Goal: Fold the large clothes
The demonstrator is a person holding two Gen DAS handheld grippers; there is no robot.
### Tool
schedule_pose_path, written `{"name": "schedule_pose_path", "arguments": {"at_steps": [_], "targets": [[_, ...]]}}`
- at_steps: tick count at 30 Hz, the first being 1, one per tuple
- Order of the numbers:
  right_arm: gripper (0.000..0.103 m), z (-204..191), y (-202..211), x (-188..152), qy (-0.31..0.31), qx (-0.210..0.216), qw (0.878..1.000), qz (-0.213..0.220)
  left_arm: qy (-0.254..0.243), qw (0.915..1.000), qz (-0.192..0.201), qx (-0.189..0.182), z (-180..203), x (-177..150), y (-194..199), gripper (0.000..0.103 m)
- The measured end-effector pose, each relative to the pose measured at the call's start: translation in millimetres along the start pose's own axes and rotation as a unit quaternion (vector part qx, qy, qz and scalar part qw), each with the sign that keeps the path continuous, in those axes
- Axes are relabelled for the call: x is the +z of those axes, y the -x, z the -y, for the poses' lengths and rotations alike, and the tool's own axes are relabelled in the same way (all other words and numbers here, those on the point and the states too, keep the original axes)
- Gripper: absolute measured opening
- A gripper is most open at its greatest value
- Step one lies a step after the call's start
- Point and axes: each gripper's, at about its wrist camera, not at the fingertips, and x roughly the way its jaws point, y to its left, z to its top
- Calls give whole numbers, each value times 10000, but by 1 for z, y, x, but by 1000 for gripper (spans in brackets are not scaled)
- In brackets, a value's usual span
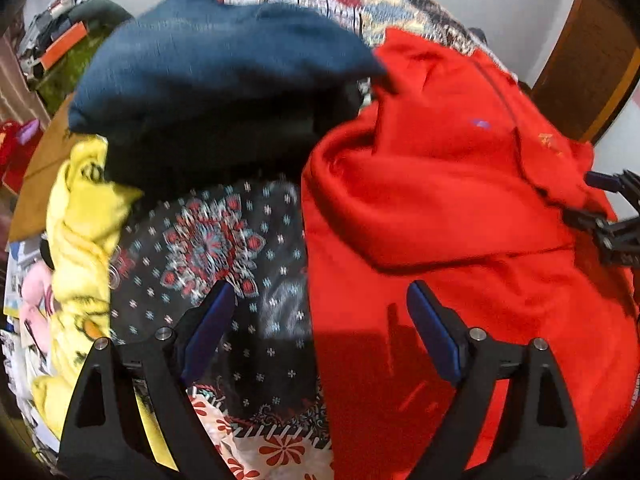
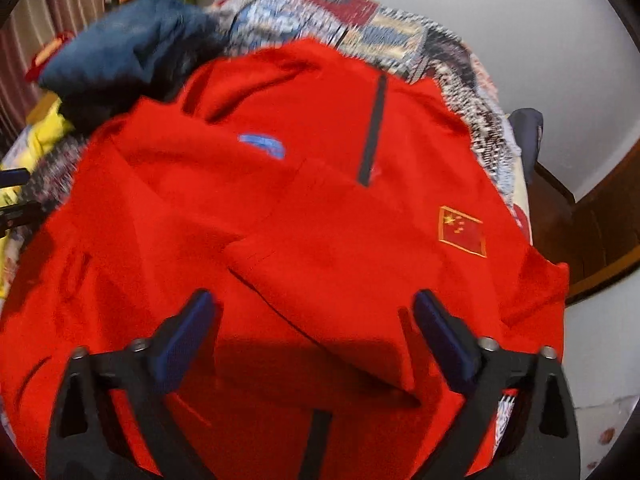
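Red jacket point(image 2: 320, 208) spread across a bed, over a patterned quilt point(image 1: 360, 4) whose patchwork shows past its far edge. Dark zip line point(image 2: 374, 128) down the jacket's chest, blue logo point(image 2: 262, 145) to the left of the zip, flag patch point(image 2: 462, 231) to the right of it. One flap of the jacket folded over its middle, creased and loose.

Right gripper point(image 2: 314, 312) above the jacket's near half, jaws wide apart, nothing between them, only red cloth beneath. Left gripper point(image 1: 320, 304) at the jacket's left edge, jaws also wide and holding nothing; one pad over the jacket, the other over a dark floral cloth point(image 1: 216, 248) lying just beside the jacket.

Blue garment point(image 1: 208, 64) heaped beyond the floral cloth, touching the jacket's upper left corner. Yellow printed cloth point(image 1: 80, 240) farther left of the jacket, past the floral cloth. Wooden frame point(image 1: 588, 64) behind the jacket's right side.
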Motion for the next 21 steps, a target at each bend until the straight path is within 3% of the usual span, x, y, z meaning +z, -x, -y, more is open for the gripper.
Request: {"name": "schedule_pose_path", "arguments": {"at_steps": [1,4,5,8,14,21], "targets": [[69,-2,-9,1,56,-56,9999,-118,-10,10000,-43,-17,2,-2,-5,88],[52,2,-14,2,-35,94,9999,-128,-92,9999,-93,-103,12,-3,-15,88],[35,4,-13,2,-63,132,9998,-131,-131,9998,-101,-113,16,-3,-17,88],[7,11,-14,6,-138,285,9995,-96,-238,9995,-211,-58,25,-1,-30,88],[5,28,27,32,-423,327,9968,593,178,9997,-134,-130,22,12,-37,88],[5,87,131,86,-739,-166,9779,1950,189,9995,-15,236,24,37,-46,88]]}}
